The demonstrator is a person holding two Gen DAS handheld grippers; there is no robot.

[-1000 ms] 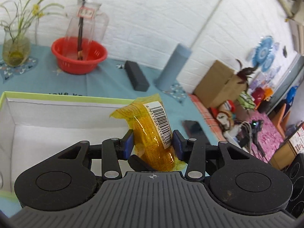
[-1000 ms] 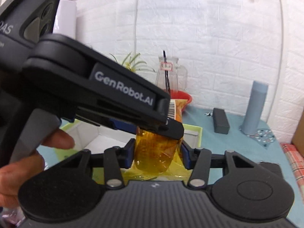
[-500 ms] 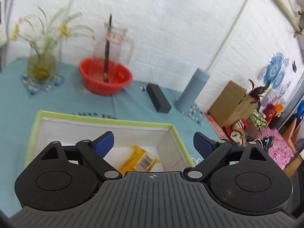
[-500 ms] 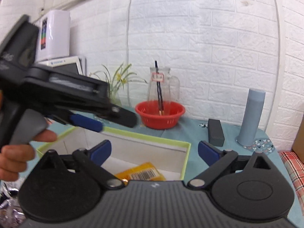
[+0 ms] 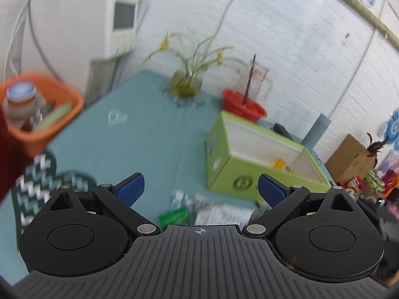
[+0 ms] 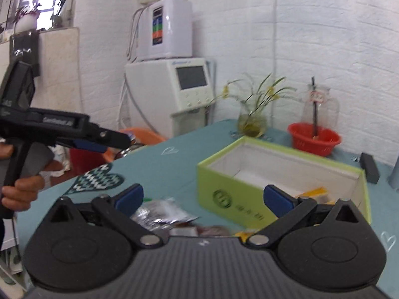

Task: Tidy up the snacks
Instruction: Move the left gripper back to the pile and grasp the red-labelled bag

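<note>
Grippers, two, hand-held: left gripper point(image 5: 200, 188) and right gripper point(image 6: 203, 196) both with jaws spread wide and nothing between them, poised above the near edge of the teal tablecloth point(image 5: 139, 134). Loose snacks, nearest: a crinkled silver packet point(image 6: 159, 211) just ahead of the right gripper, a green packet point(image 5: 174, 215) and a pale printed packet point(image 5: 224, 214) below the left gripper; all blurred, so their exact outlines cannot be told. Green box point(image 6: 249, 189), open-topped, white-lined, standing just beyond the loose packets; one yellow snack point(image 6: 313, 191) already lies inside near its right end. Step in hand, by judgement: fetching the next packet for the box. Recommended handling: settle on one packet, lower over it with the jaws straddling its narrow width, close on the body rather than a foil corner, which would likely slip or tear, then lift clear of the box wall before releasing. Beyond the box: red basket point(image 6: 314, 137), glass pitcher point(image 6: 319, 107), plant in a glass vase point(image 6: 251, 122). Farthest: white brick wall point(image 6: 324, 37).
</note>
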